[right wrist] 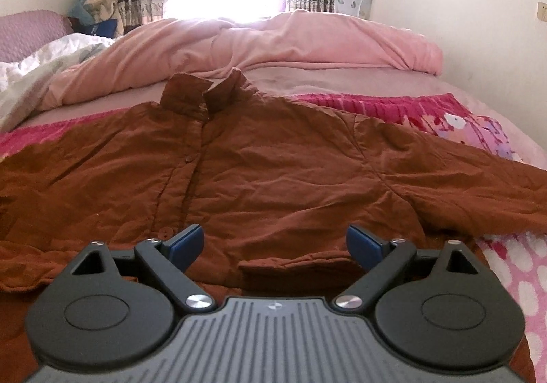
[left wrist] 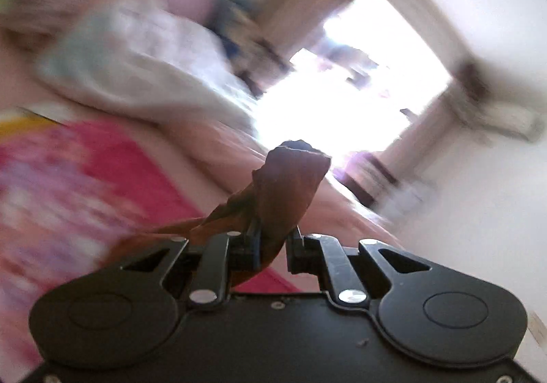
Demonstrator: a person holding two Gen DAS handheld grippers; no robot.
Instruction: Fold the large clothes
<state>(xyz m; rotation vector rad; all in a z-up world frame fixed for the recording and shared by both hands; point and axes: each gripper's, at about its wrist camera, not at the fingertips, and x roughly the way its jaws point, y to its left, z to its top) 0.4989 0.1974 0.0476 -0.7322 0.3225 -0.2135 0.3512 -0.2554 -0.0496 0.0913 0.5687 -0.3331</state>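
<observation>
Left gripper (left wrist: 273, 239) pinches a brown shirt (right wrist: 259, 177) piece; right gripper (right wrist: 275, 246) hangs wide open, holding nothing.
The shirt lies flat on the bed (right wrist: 342, 78), collar (right wrist: 205, 92) toward the window, sleeves stretched side to side. Bring the pinched piece straight over the shirt's middle and keep it smooth.

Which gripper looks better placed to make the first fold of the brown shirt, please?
Probably the left. The left gripper is shut on a bunch of the brown shirt; the right gripper hangs open above the hem, holding nothing.
</observation>
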